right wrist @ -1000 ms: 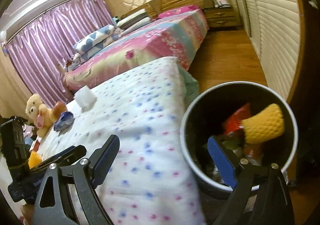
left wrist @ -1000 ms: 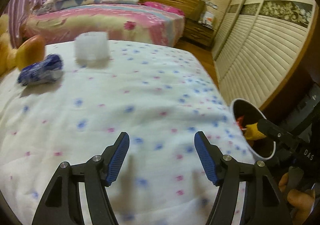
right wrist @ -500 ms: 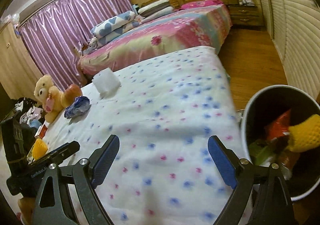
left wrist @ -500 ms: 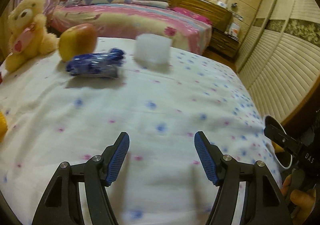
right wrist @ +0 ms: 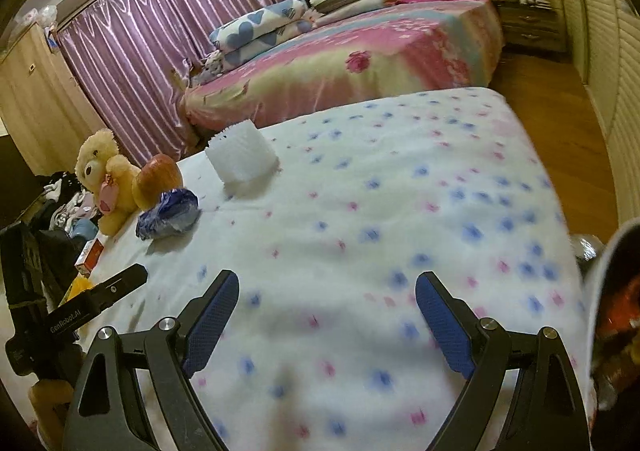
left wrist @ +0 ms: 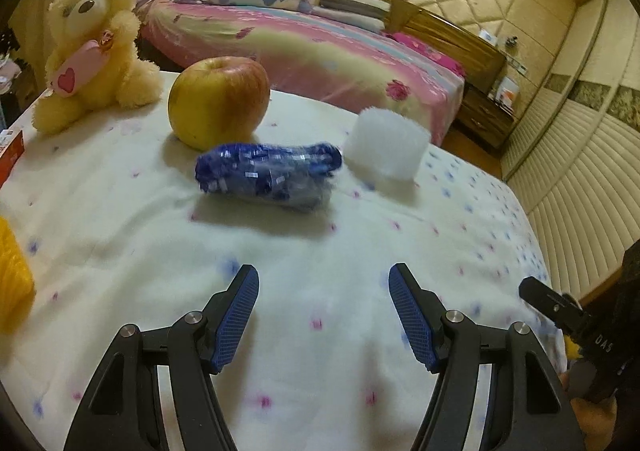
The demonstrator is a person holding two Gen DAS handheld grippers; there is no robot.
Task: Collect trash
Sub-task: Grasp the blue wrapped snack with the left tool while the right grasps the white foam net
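A crumpled blue wrapper (left wrist: 269, 175) lies on the white spotted bedspread (left wrist: 320, 331), straight ahead of my left gripper (left wrist: 323, 283), which is open and empty a short way before it. A white foam block (left wrist: 386, 145) sits just right of the wrapper. In the right wrist view the blue wrapper (right wrist: 168, 213) and foam block (right wrist: 242, 155) lie far left. My right gripper (right wrist: 326, 289) hangs open and empty over the bedspread (right wrist: 400, 191). The trash bin (right wrist: 608, 311), holding red and yellow trash, shows at the right edge.
An apple (left wrist: 218, 101) and a yellow teddy bear (left wrist: 94, 47) stand behind the wrapper. A yellow object (left wrist: 12, 271) and a red box (left wrist: 10, 147) sit at the left edge. A second bed (right wrist: 360, 59), curtains and a slatted wardrobe (left wrist: 580, 171) surround the bedspread.
Both grippers have swung left, away from the bin. The wrapper, apple and bear have come close in the left view; the bin has slid to the right view's edge. Jaws unchanged.
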